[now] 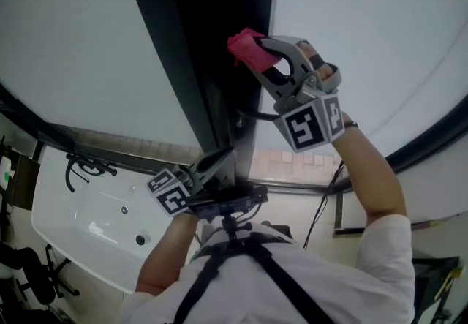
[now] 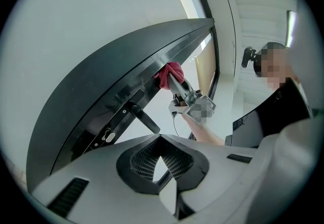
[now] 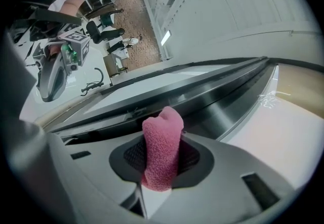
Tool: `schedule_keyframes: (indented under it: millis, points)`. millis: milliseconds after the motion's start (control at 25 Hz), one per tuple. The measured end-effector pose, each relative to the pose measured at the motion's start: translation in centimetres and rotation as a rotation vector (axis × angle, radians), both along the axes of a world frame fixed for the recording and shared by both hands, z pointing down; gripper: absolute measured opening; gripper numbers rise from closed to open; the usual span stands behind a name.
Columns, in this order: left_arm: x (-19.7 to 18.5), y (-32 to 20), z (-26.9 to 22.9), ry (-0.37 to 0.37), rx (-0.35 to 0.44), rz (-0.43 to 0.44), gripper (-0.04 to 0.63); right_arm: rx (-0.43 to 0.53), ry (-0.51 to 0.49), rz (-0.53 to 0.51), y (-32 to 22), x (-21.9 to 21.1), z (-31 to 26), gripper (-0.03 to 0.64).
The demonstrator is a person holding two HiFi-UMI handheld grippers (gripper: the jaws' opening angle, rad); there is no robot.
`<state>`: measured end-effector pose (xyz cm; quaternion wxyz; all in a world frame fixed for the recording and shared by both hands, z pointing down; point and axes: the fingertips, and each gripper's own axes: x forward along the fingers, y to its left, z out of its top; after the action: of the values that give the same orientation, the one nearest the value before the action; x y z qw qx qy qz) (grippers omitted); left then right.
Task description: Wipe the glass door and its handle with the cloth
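The left gripper (image 1: 219, 162) is low, close to the person's chest. Its jaws are closed together and hold nothing. In the left gripper view, the black handle (image 2: 145, 119) of the door sticks out just past the jaw tips and does not touch them. A small lock (image 2: 108, 136) sits on the dark frame (image 1: 191, 37) near the handle.

Higher up is the right gripper (image 1: 265, 52). It is at the end of a bare arm (image 1: 373, 169) with a white sleeve (image 1: 384, 249). Its jaws are closed tight on the pink cloth (image 1: 246, 47). The cloth is a fat, fuzzy roll that stands between the jaws, and its top pokes out past the tips.

The cloth is up at the dark frame of the door, well along the frame from the handle. It looks like it touches the edge of the frame, but that is hard to tell for sure. The right gripper's cube with square marks points back at the person.

The glass (image 1: 80, 44) is pale and plain on both sides of the dark frame.

Farther off, at the lower left of the head view, is a white bench (image 1: 73, 220). A black cord (image 1: 80, 167) lies on it near its far edge. Black chairs (image 1: 33, 275) stand beside the bench. The right gripper view also shows chairs, standing on a brown speckled floor (image 3: 139, 3) far away.
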<state>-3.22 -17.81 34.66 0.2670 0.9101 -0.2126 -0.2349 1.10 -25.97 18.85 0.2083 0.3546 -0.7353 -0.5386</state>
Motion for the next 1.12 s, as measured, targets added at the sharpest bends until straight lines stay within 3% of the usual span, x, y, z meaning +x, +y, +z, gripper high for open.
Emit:
schedule_keyframes:
  millis: [400,1120]
  points:
    - [-0.2,0.6,0.5,0.002,-0.016,-0.004,-0.008,-0.065,0.073,0.017,0.0,-0.1,4.9,0.092]
    - [-0.1,2.2,-0.2,-0.009,-0.012,0.003,-0.008,-0.109,0.128,0.054,0.2,-0.1,7.8,0.092]
